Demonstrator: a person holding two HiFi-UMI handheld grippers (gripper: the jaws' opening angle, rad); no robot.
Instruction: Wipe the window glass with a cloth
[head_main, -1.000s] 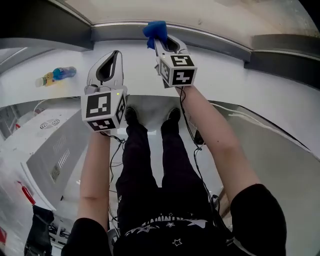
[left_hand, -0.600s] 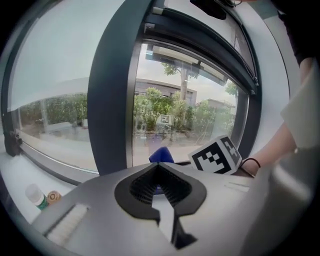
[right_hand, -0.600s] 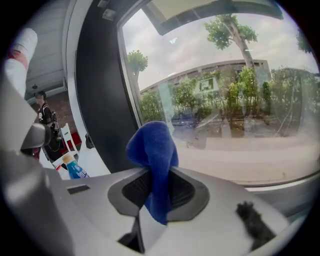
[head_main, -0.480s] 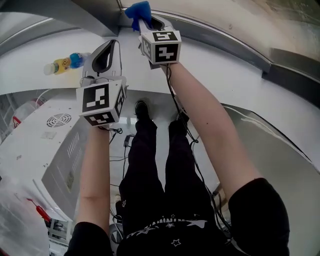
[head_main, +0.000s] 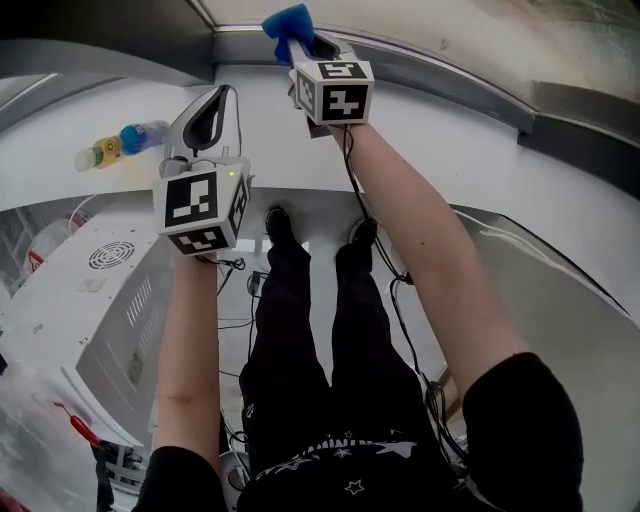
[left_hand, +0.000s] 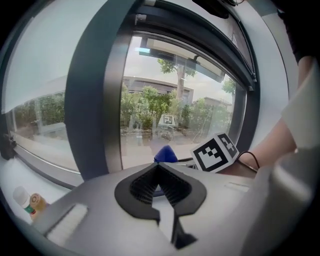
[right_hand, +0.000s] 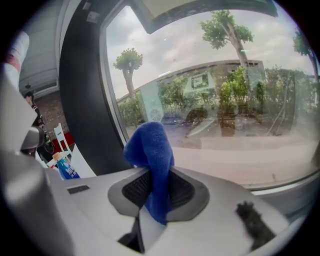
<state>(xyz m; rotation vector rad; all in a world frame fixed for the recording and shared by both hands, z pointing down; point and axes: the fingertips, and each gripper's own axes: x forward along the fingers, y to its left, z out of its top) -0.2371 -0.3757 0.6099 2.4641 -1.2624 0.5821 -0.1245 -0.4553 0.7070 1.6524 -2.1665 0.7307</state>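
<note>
Right tongs (right_hand: 156, 192) are clamped on a blue cloth (right_hand: 150, 150): fuzzy, towel-like stuff, bunched into a soft lump that pokes up past the ribbed black pads. Left tongs (left_hand: 159, 169) are pinched together with nothing in them, held lower and just beside the right ones. The cloth sits up by the window glass (right_hand: 225, 100), near the corner where the smooth dark grey frame (right_hand: 82, 90) runs; can't tell if it touches. A small plastic bottle (head_main: 118, 146) sits off left on the white ledge (left_hand: 12, 172).
</note>
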